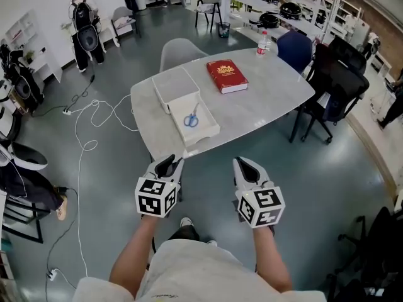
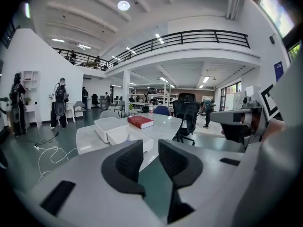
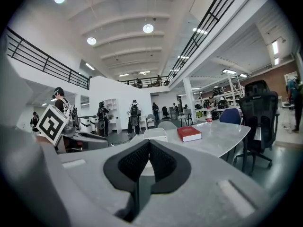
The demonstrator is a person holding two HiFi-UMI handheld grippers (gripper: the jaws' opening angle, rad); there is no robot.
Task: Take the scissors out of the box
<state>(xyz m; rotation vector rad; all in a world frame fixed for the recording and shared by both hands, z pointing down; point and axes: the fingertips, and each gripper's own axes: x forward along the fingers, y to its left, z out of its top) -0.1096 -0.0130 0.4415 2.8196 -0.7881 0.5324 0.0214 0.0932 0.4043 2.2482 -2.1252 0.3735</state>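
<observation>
Blue-handled scissors [image 1: 191, 119] lie in the nearer of two white box halves [image 1: 203, 133] on the grey table [image 1: 264, 109]. The other white half [image 1: 174, 83] sits just behind it. Both grippers hover over the floor in front of the table's near edge, apart from the box. My left gripper [image 1: 170, 162] [image 2: 150, 148] is empty, with a narrow gap between its jaws. My right gripper [image 1: 243, 163] [image 3: 149, 148] has its jaws closed together on nothing. The box [image 2: 113, 129] [image 3: 155, 134] shows ahead in both gripper views.
A red book [image 1: 227, 75] [image 2: 140, 121] [image 3: 189, 133] lies on the table right of the box, and a water bottle [image 1: 262, 43] stands at the far edge. Black office chairs [image 1: 334, 90] stand to the right. A white cable [image 1: 85, 140] trails on the floor at left.
</observation>
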